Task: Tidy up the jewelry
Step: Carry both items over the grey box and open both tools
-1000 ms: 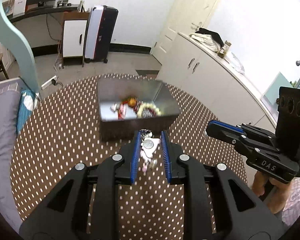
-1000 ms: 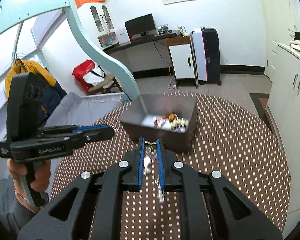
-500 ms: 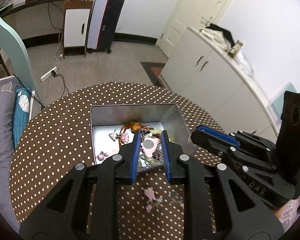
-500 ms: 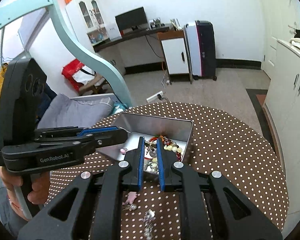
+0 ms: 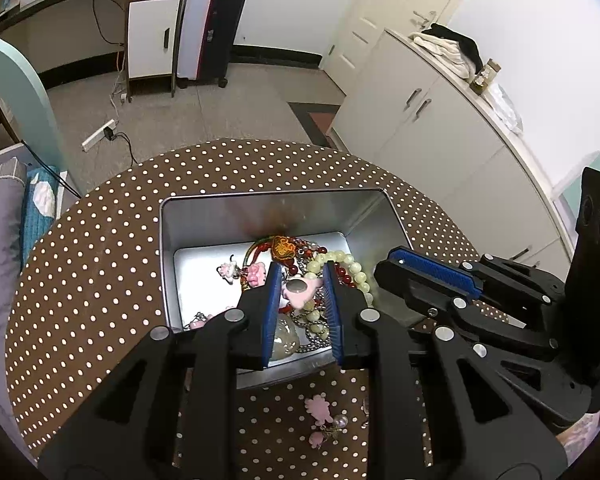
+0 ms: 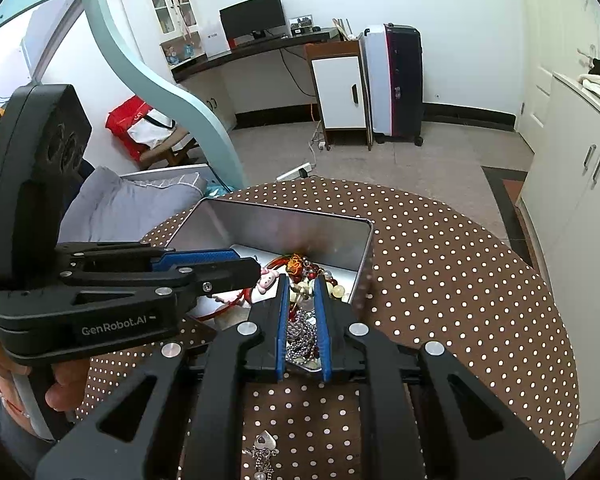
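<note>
A metal tin (image 5: pixel 204 216) (image 6: pixel 260 220) on the dotted table holds beads, chains and pink charms. My left gripper (image 5: pixel 299 280) hovers over the tin, shut on a pink charm with a round metal piece (image 5: pixel 300 289). My right gripper (image 6: pixel 300 292) is also over the tin, its jaws close together with a pale charm and silver chain (image 6: pixel 300 328) between them. In the left wrist view the right gripper (image 5: pixel 432 272) sits just right of the left one. Pink charms (image 5: pixel 320 416) lie on the table in front of the tin. A heart pendant on a chain (image 6: pixel 265 442) lies there too.
The round table has a brown dotted cloth (image 5: pixel 100 280). White cabinets (image 5: pixel 440 128) stand to the right. A bed with grey bedding (image 6: pixel 140 196) is to the left. A suitcase (image 6: pixel 396 80) and a desk stand by the far wall.
Both grippers rose from table level and moved forward over the tin, carrying their pieces. The view now looks down into the tin. Some charms stayed on the table.
</note>
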The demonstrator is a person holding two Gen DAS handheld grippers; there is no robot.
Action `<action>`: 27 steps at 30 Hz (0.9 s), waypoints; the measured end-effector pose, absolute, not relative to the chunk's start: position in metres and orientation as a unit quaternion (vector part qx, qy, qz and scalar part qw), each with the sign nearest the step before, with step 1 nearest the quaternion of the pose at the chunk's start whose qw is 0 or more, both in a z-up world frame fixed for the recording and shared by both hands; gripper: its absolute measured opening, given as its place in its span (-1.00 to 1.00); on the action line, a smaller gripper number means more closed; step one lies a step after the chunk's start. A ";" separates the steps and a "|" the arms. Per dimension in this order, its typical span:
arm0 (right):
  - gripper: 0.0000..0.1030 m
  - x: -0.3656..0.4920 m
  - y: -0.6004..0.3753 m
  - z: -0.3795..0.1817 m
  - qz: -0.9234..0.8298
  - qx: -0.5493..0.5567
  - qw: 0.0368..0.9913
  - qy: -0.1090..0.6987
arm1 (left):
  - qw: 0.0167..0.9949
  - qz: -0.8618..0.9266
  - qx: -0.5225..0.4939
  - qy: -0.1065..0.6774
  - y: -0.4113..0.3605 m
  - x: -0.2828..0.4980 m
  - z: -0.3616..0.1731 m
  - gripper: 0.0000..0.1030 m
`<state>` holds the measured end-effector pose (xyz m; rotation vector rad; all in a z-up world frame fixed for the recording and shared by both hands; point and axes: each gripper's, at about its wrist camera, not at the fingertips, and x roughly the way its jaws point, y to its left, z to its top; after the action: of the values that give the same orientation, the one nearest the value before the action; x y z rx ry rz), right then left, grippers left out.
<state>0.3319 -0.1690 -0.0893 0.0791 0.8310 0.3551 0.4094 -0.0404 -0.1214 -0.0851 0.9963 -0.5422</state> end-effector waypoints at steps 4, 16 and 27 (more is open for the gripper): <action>-0.78 0.332 -0.168 -0.088 0.174 0.036 0.899 0.400 | 0.843 -0.257 -0.034 0.471 -0.043 0.406 -0.121 -0.50; -0.58 0.311 -0.172 -0.073 0.173 0.032 0.905 0.388 | 0.869 -0.235 -0.022 0.434 -0.034 0.375 -0.101 0.01; -0.34 0.265 -0.170 -0.049 0.172 0.015 0.917 0.359 | 0.898 -0.218 0.003 0.383 -0.022 0.317 -0.068 0.26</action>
<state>0.2653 -0.1700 -0.0495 0.0312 0.7386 0.3543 0.3166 -0.0221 -0.0683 0.0069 0.7927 -0.4519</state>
